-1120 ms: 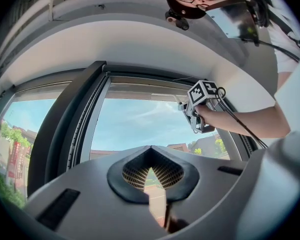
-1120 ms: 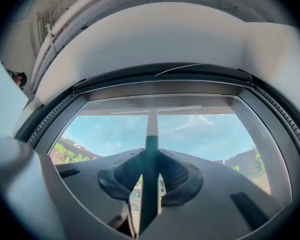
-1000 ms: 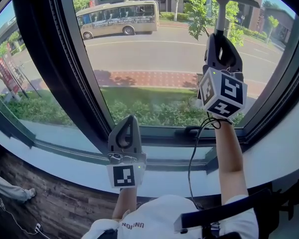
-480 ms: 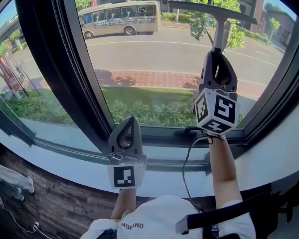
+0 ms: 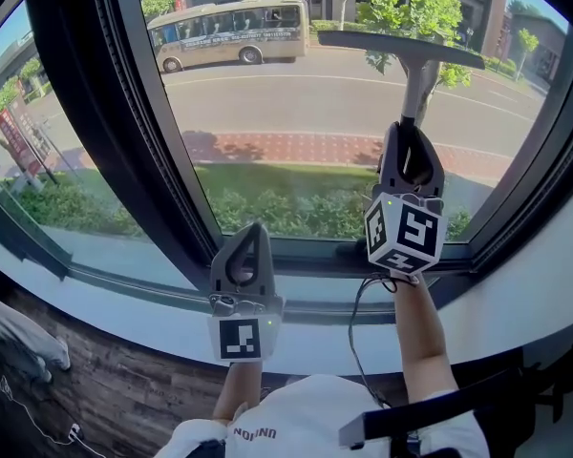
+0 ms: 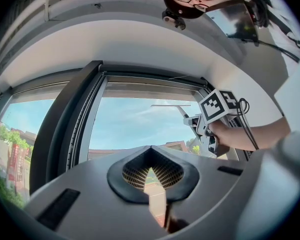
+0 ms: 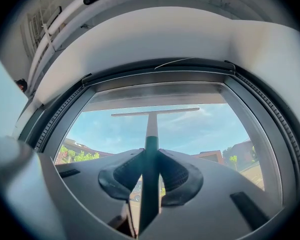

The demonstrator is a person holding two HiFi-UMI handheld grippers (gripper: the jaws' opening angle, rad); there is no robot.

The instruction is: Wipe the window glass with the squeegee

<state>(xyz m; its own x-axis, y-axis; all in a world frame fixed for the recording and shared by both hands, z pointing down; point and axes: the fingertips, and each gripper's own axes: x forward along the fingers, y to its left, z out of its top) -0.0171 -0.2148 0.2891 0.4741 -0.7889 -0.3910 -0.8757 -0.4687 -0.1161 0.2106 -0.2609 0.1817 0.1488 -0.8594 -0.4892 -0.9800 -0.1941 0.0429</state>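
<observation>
The right gripper [image 5: 415, 134] pinches the grey T-shaped squeegee [image 5: 402, 49], probably light and stiff, low on its slim handle, blade high on the window glass [image 5: 286, 113]; the left gripper [image 5: 250, 241] is pressed together, empty.

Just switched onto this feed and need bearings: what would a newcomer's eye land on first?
The squeegee, its blade high on the right of the window glass, handle clamped in the right claw. Next, the left claw, shut on nothing, low by the sill. Outside, a beige bus shows at upper left.
</observation>
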